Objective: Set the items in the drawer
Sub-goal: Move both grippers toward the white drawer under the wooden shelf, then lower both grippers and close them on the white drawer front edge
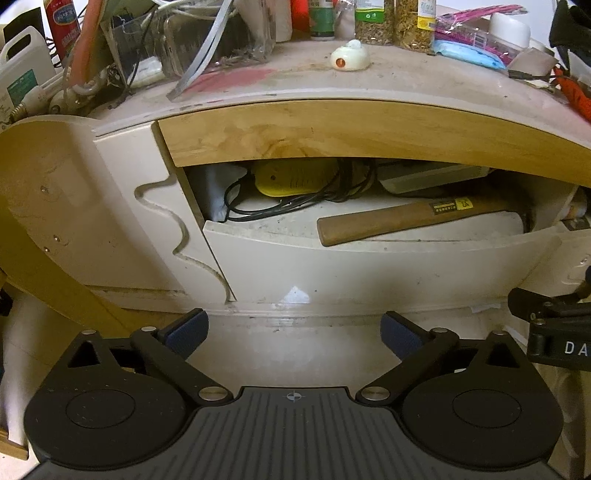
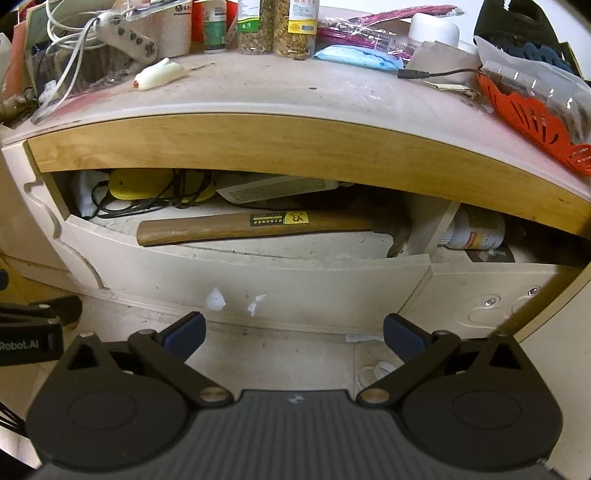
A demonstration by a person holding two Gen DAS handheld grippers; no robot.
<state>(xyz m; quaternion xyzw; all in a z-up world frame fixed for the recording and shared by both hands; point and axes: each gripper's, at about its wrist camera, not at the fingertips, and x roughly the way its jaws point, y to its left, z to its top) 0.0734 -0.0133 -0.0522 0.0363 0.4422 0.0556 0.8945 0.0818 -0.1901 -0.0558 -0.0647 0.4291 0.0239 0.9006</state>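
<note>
A cream drawer (image 1: 369, 266) (image 2: 258, 280) stands partly pulled out under a wooden-edged desktop. Inside it lies a wooden-handled hammer (image 1: 410, 219) (image 2: 258, 225), with a yellow device (image 1: 291, 177) (image 2: 147, 184), black cables (image 1: 295, 203) and a white vented box (image 2: 277, 188) behind it. My left gripper (image 1: 294, 334) is open and empty, low in front of the drawer's face. My right gripper (image 2: 294, 332) is also open and empty, at about the same height. Each gripper's body shows at the edge of the other's view.
The desktop (image 2: 295, 88) is crowded: a small white bunny-shaped object (image 1: 350, 55) (image 2: 159, 75), jars (image 2: 277, 26), a power strip (image 2: 125, 35), a blue pack (image 2: 358, 57), an orange basket (image 2: 532, 114). A neighbouring drawer (image 2: 491, 291) on the right holds a bottle (image 2: 476, 232).
</note>
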